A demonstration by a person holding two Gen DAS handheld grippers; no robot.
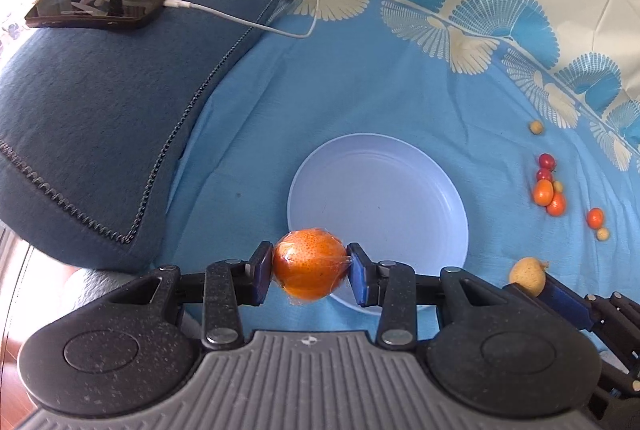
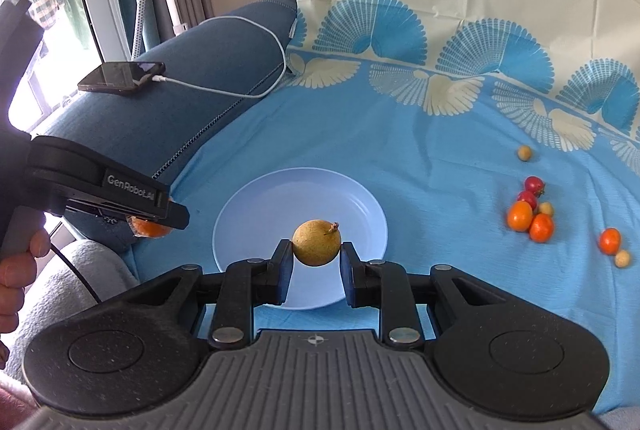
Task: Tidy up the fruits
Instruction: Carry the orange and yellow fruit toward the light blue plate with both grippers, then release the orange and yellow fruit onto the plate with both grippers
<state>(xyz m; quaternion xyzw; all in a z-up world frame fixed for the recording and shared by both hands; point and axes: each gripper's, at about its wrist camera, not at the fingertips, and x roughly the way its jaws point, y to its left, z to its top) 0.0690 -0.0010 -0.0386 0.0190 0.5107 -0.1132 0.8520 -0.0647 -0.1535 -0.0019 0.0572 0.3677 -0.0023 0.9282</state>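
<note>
Left gripper clamps a wrapped orange at the plate's near-left rim. Right gripper clamps a yellow fruit above the plate. Loose fruits lie right on the cloth.

From my right wrist view, the left gripper covers most of the wrapped orange; I see only a sliver under its jaws. The hand holding it is cut off at the left edge. In the left wrist view, the right gripper runs off the lower right corner, and its near finger hides part of the yellow-brown fruit. My own jaws and the orange cover the near rim of the light blue plate. The small pale yellow fruits by the tomatoes are too small for me to name. The phone screen shows only glare
</note>
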